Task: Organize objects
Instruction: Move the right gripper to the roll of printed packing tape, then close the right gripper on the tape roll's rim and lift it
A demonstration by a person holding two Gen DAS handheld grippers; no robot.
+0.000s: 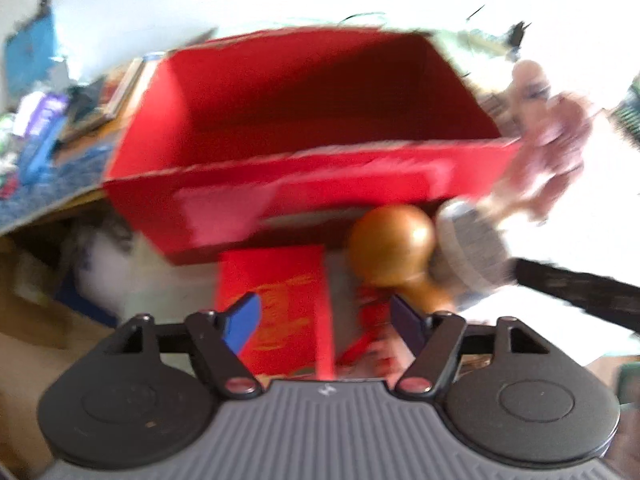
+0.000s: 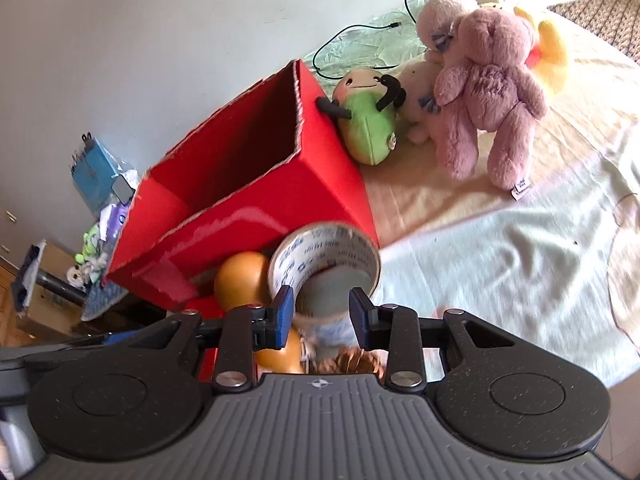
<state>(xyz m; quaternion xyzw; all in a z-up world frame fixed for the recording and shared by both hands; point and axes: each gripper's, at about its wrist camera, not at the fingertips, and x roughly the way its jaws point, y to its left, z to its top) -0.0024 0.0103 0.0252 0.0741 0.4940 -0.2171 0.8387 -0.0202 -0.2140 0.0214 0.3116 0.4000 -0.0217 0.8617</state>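
My right gripper [image 2: 322, 316] straddles the tape roll [image 2: 324, 268], not visibly clamped, at the bed's left edge; I should close squarely, then lift over the red box [image 2: 256, 200] rim.

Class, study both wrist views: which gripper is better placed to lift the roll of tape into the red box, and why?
Right. The right gripper already has its jaws either side of the tape roll, just in front of the red box. The left gripper is open over a red packet, with the roll off to its side.
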